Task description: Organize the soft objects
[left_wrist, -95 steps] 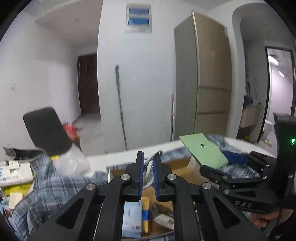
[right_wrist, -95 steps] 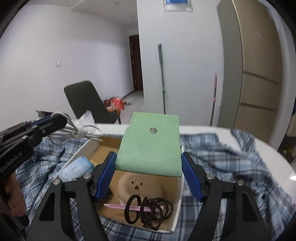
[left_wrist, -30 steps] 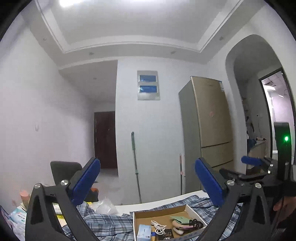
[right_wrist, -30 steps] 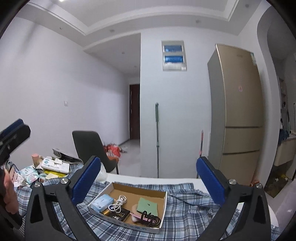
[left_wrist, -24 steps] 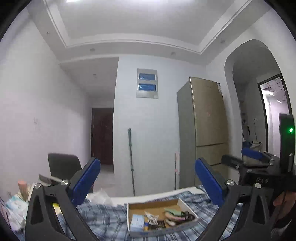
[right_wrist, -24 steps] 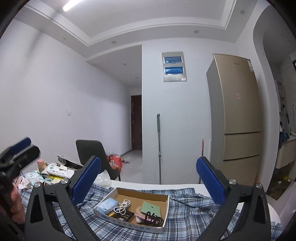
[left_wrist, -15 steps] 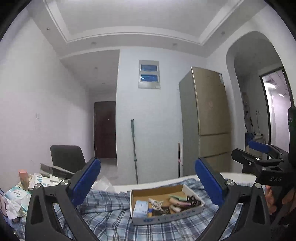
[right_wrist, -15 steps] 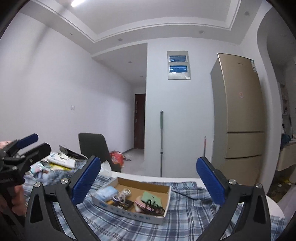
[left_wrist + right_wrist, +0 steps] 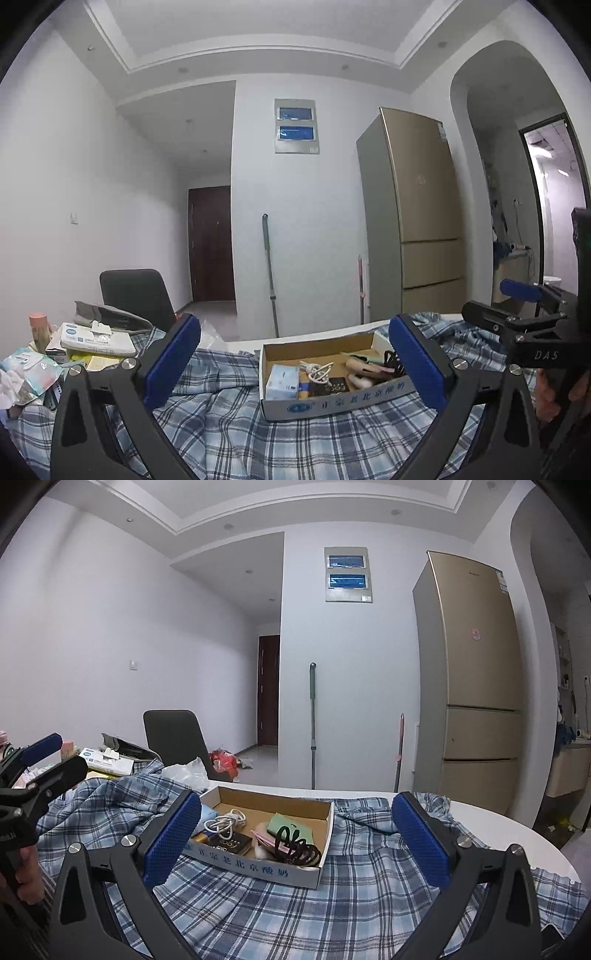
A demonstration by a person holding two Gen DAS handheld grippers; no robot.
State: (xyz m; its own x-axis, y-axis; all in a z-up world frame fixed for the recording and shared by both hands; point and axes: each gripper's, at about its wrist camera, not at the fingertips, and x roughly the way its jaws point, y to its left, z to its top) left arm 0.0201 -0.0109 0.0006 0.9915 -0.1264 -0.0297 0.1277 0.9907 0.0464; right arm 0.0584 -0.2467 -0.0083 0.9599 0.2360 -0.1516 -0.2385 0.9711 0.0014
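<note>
A shallow cardboard box [image 9: 334, 404] [image 9: 255, 862] sits on a blue plaid cloth [image 9: 229, 424] [image 9: 332, 904] over the table. In it lie a white coiled cable [image 9: 225, 821] [image 9: 316, 369], a green pouch [image 9: 291, 825], black hair ties [image 9: 297, 849], a tissue pack [image 9: 282, 380] and a small black box [image 9: 225, 843]. My left gripper [image 9: 295, 363] is wide open and empty, held back from the box. My right gripper [image 9: 295, 842] is wide open and empty, also short of the box.
A pile of tissue packs, papers and a pink bottle [image 9: 38, 330] lies at the table's left. A black chair [image 9: 171, 740] stands behind the table. A fridge [image 9: 472, 686] and a mop [image 9: 313, 723] stand by the far wall.
Both grippers let go of the cable and the green pouch, which now lie in the box. Both opened wide, drew back, and now tilt lower toward the table.
</note>
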